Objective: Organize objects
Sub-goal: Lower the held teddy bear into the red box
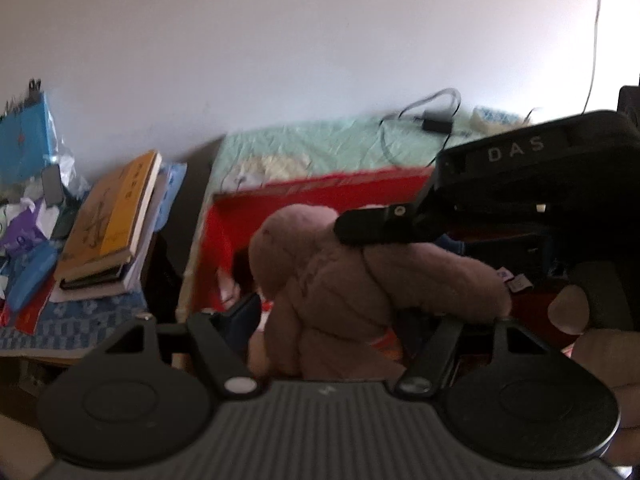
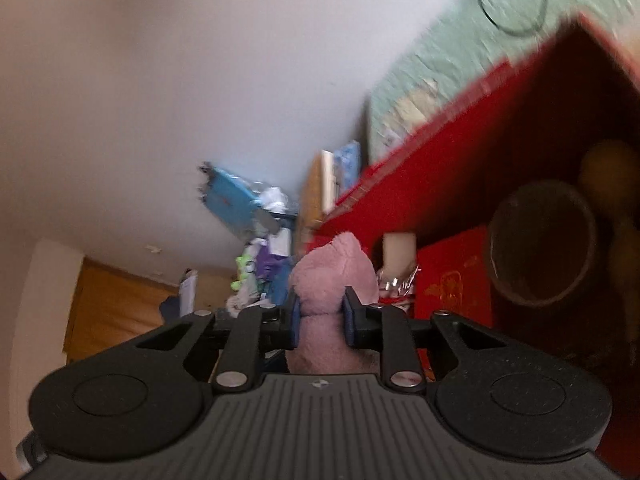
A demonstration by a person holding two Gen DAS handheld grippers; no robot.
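Observation:
A pink plush toy (image 1: 328, 280) hangs in front of an open red box (image 1: 320, 188). My left gripper (image 1: 372, 308) is shut around its body: the blue pad of the left finger (image 1: 244, 312) lies against its side, and the other finger is hidden behind the plush. My right gripper (image 2: 322, 316) is shut on a narrow part of the same plush toy (image 2: 336, 268), squeezed between two blue pads. In the left wrist view one black finger (image 1: 372, 226) of the right gripper reaches in from the right and presses on top of the toy. A person's thumb (image 1: 568, 308) rests on its handle.
The red box (image 2: 440, 92) holds a brown round tub (image 2: 544, 244) and a red packet (image 2: 452, 276). It sits on a pale green sheet (image 1: 320, 140) with a charger and cable (image 1: 436, 124). A stack of books (image 1: 108, 220) and loose clutter (image 1: 28, 236) lie left.

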